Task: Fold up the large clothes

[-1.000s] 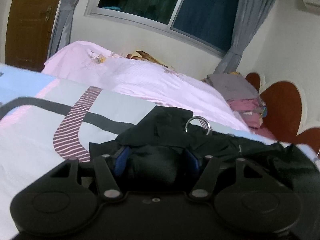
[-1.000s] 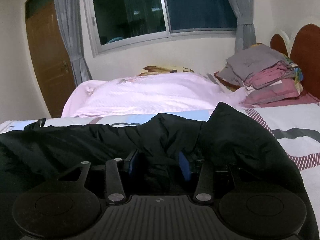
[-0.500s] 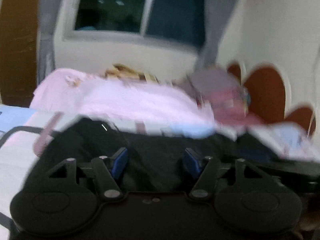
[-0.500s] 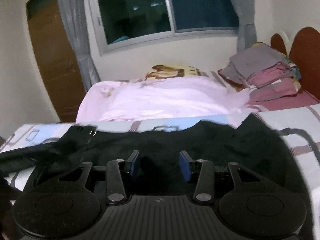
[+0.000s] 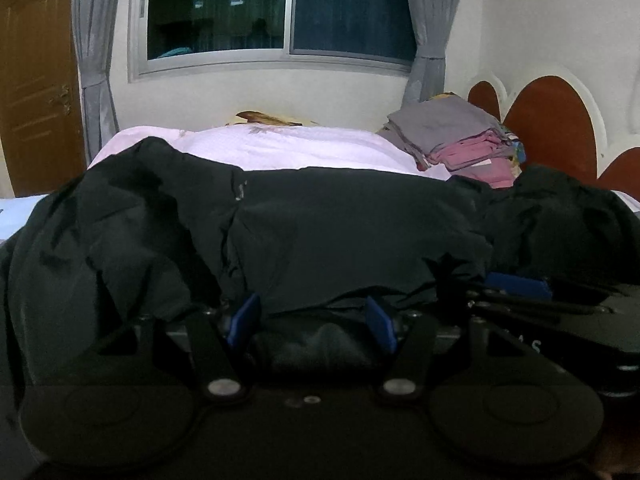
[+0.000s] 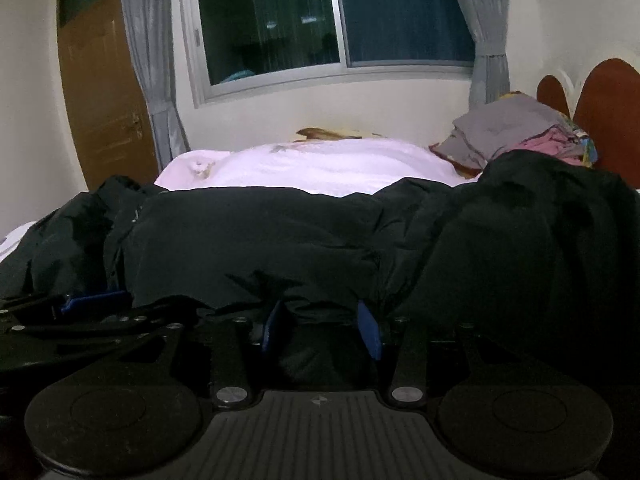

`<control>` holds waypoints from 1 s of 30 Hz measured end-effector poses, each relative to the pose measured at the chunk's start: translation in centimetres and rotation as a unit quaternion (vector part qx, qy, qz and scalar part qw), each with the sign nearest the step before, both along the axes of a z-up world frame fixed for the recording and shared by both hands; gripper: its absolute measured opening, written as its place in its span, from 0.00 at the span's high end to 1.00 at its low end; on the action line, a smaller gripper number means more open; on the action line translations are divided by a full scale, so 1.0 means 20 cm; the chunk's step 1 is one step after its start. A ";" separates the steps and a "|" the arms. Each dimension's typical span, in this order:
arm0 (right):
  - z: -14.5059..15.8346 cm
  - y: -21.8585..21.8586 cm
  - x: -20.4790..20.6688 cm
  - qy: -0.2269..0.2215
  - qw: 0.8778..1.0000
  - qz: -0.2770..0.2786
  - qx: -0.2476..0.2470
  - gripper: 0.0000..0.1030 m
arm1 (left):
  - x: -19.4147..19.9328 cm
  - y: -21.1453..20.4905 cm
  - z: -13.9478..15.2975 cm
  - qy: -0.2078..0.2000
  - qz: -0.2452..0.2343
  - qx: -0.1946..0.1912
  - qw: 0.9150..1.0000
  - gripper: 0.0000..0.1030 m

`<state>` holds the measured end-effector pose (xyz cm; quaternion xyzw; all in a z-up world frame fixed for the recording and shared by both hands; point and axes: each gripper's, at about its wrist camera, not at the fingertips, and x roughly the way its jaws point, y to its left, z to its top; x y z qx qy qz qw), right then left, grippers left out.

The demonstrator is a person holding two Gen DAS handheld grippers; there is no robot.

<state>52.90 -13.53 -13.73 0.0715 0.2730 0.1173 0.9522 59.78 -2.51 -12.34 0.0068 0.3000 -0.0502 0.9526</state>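
Observation:
A large black garment lies in a wide rumpled ridge across the bed, filling the lower half of both views. My left gripper is shut on a bunched fold of its near edge, with cloth packed between the blue pads. My right gripper grips the same edge in the same way. The two grippers sit side by side. A blue pad of the right one shows at the right of the left wrist view. A blue pad of the left one shows at the left of the right wrist view.
Behind the garment lies a pink quilt. A stack of folded grey and pink clothes rests by the brown headboard. A dark window with grey curtains and a wooden door line the far wall.
The left gripper swung across and rolled level, carrying its fold over beside the right gripper. The striped sheet is now covered by the black garment. The right gripper also shifted sideways with its fold.

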 end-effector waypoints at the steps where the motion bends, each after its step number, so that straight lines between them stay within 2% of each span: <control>1: 0.01 0.01 0.00 0.003 1.000 0.002 -0.004 0.59 | -0.01 0.00 0.01 0.002 -0.001 0.001 1.000 0.43; 4: 0.09 0.00 0.00 0.021 0.999 0.019 -0.022 0.58 | -0.03 0.02 0.07 0.013 -0.013 -0.001 1.000 0.42; 5: 0.15 -0.04 -0.04 0.016 1.000 0.021 -0.012 0.58 | -0.06 0.04 0.12 0.011 -0.016 -0.004 1.000 0.40; 8: 0.27 -0.25 -0.19 -0.035 0.999 0.008 -0.002 0.58 | -0.25 0.19 0.24 -0.034 0.004 0.003 0.999 0.27; 9: 0.27 -0.31 -0.21 -0.036 0.999 -0.003 0.000 0.58 | -0.29 0.24 0.25 -0.039 0.018 0.010 0.999 0.29; 12: 0.19 -0.51 -0.22 -0.021 0.999 -0.046 -0.011 0.58 | -0.35 0.38 0.20 -0.039 0.050 0.032 0.997 0.31; 14: 0.08 -0.63 -0.23 -0.007 0.998 -0.065 0.022 0.58 | -0.38 0.45 0.13 -0.043 0.063 0.038 0.996 0.31; 15: 0.04 -0.65 -0.25 -0.010 0.998 -0.062 0.021 0.58 | -0.39 0.48 0.08 -0.051 0.061 0.031 0.996 0.30; 18: -0.04 -0.58 -0.31 -0.036 0.998 -0.052 -0.028 0.58 | -0.41 0.50 0.00 -0.049 0.060 0.023 0.997 0.30; 23: -0.05 -0.59 -0.28 -0.019 0.998 -0.047 -0.025 0.58 | -0.34 0.53 -0.02 -0.013 0.067 -0.002 0.998 0.26; 24: -0.01 -0.60 -0.26 -0.008 0.999 -0.040 -0.030 0.58 | -0.33 0.54 0.00 0.000 0.068 -0.006 0.998 0.27; 25: 0.05 -0.61 -0.25 0.002 0.999 -0.036 -0.038 0.58 | -0.32 0.54 0.06 0.013 0.072 -0.011 0.997 0.34; 26: 0.13 -0.62 -0.28 -0.018 0.998 -0.048 -0.030 0.58 | -0.34 0.55 0.11 0.008 0.074 -0.015 0.997 0.39; 27: 0.20 -0.63 -0.30 -0.054 0.997 -0.062 -0.014 0.57 | -0.36 0.54 0.20 -0.024 0.070 -0.021 0.997 0.36; 28: 0.27 -0.65 -0.29 -0.075 0.995 -0.067 0.001 0.57 | -0.35 0.51 0.27 -0.053 0.066 -0.021 0.996 0.26; 30: 0.35 -0.59 -0.15 -0.055 0.997 -0.057 0.005 0.58 | -0.27 0.43 0.38 -0.079 0.052 -0.035 0.995 0.22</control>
